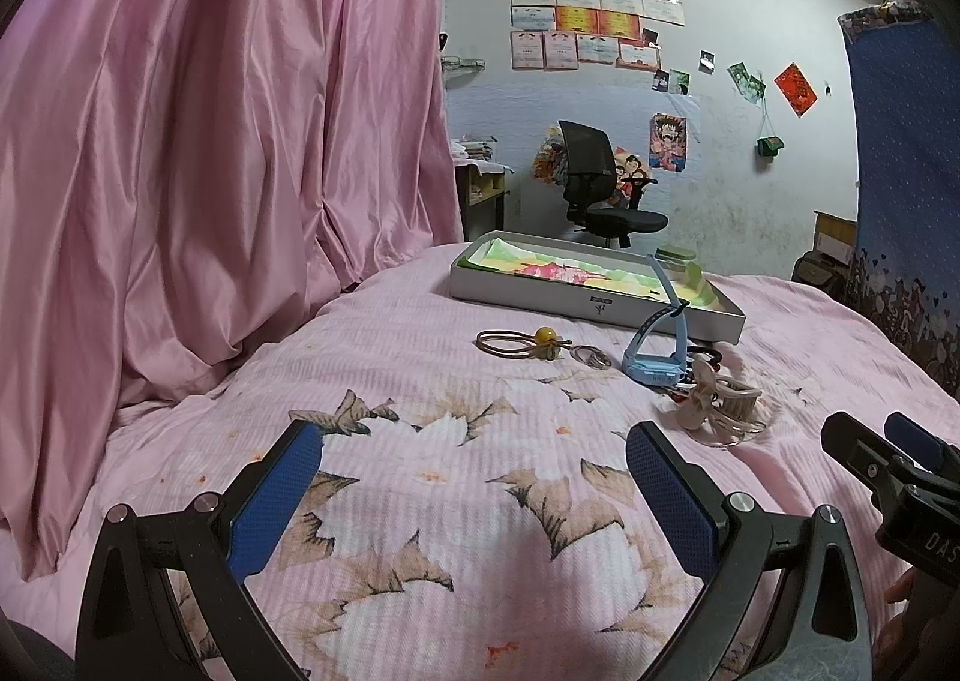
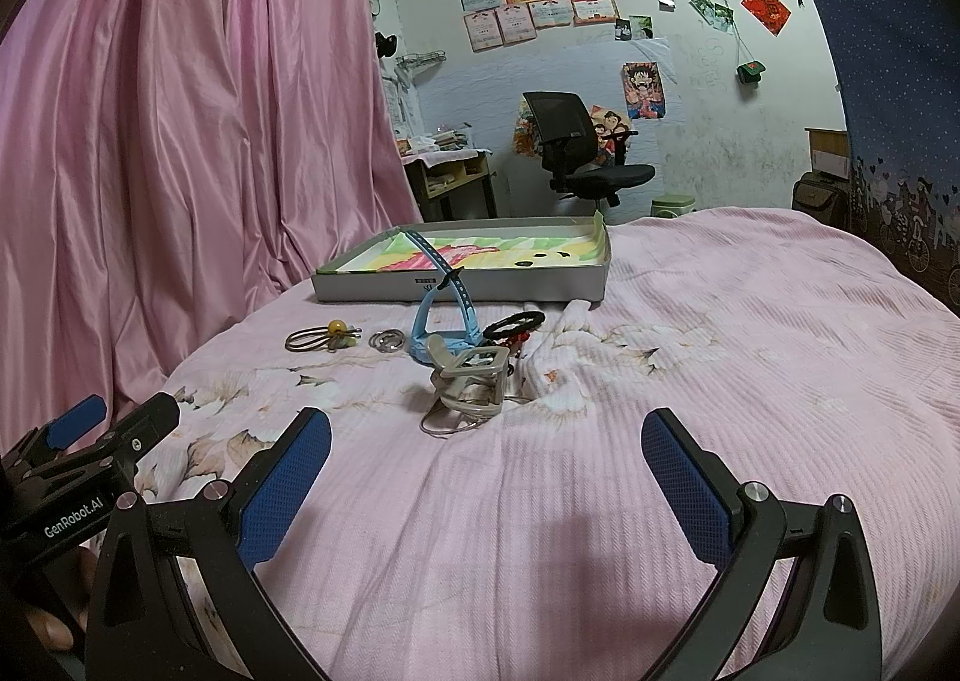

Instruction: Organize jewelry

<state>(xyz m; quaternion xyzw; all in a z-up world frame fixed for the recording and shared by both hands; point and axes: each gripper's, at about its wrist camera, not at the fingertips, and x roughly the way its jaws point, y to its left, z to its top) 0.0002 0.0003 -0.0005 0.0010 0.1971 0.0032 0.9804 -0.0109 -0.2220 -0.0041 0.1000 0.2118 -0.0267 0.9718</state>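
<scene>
On the pink bedspread lie a brown hair tie with a yellow bead (image 1: 521, 344) (image 2: 327, 335), silver rings (image 1: 591, 355) (image 2: 386, 341), a blue watch (image 1: 654, 348) (image 2: 441, 321), a black bead bracelet (image 2: 514, 323) and a beige hair claw (image 1: 714, 402) (image 2: 471, 381). Behind them stands a shallow grey box (image 1: 594, 302) (image 2: 462, 285) lined with a colourful picture. My left gripper (image 1: 474, 477) is open and empty, short of the items. My right gripper (image 2: 486, 465) is open and empty, just short of the claw.
A pink curtain (image 1: 228, 141) hangs along the left of the bed. A black office chair (image 1: 600, 183), a small desk (image 2: 450, 171) and a wall with certificates lie beyond the bed. A blue patterned cloth (image 1: 906, 171) hangs at the right.
</scene>
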